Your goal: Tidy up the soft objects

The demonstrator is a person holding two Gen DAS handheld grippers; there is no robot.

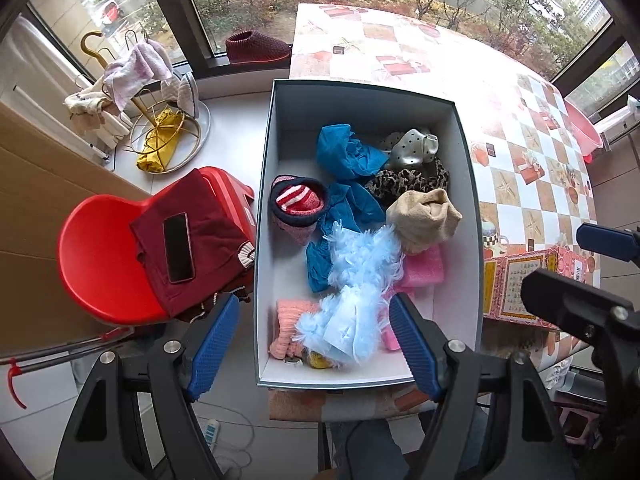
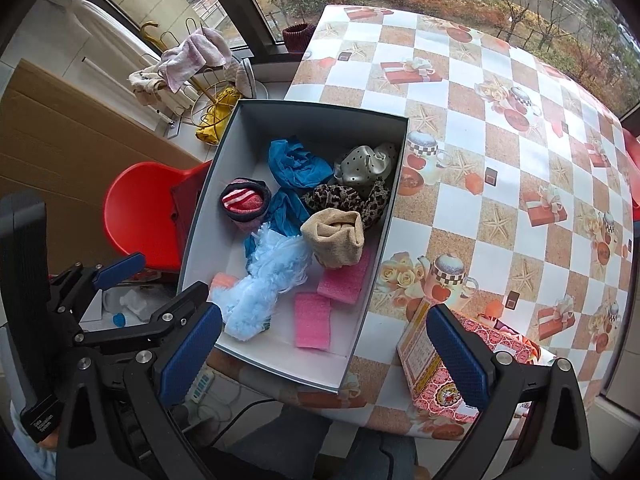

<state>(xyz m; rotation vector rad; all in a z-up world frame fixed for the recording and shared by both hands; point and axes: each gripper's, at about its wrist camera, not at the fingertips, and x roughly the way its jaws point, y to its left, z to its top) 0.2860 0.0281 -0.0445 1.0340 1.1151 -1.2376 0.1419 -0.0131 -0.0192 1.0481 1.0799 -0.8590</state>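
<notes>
Both grippers hang open and empty above a desk. Directly below the left gripper sits a box holding a fluffy blue piece, pink sponges and socks. The right gripper hovers over the box's near right corner.

A grey open box with a white inside is sitting at the table's left edge, holding the soft things. Crumpled blue cloth is lying toward the far end, with a spotted silver piece and leopard fabric to its right. A striped red rolled sock is resting by the left wall, a beige roll by the right. A fluffy pale-blue piece is sprawling over pink foam pieces at the near end.
</notes>
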